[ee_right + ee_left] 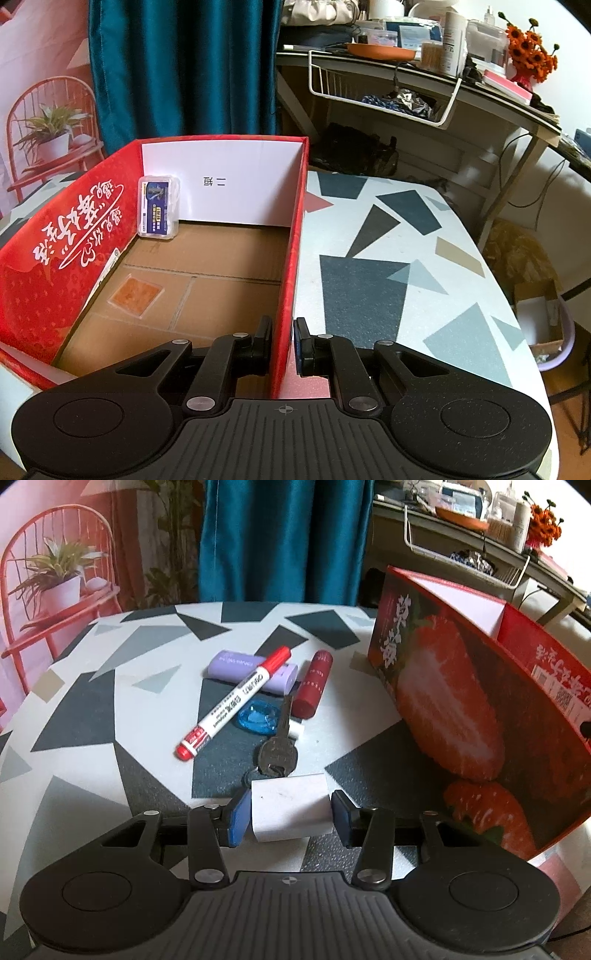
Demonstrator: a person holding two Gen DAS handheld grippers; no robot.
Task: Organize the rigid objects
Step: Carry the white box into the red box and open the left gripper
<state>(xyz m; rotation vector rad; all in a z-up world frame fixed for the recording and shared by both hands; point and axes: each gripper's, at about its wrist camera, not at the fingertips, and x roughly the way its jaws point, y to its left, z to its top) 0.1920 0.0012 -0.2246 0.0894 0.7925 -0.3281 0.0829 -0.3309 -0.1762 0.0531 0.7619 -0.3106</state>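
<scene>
My left gripper (290,818) is shut on a white block (288,797), its blue pads against both sides, low over the table. Just beyond it lie a key (277,751), a red-capped white marker (234,701), a purple case (251,670), a dark red cylinder (314,685) and a clear blue disc (256,718). The red strawberry box (461,701) stands to the right. My right gripper (283,343) is shut on the box's right wall (291,258). Inside the box lie a clear plastic case (158,206) and an orange square packet (135,293).
The round table (388,258) has a grey and black triangle pattern. Past its right edge are a cluttered desk (424,74) with a white wire basket (380,92). A teal curtain (280,535) hangs behind, and a red chair picture (55,572) shows at left.
</scene>
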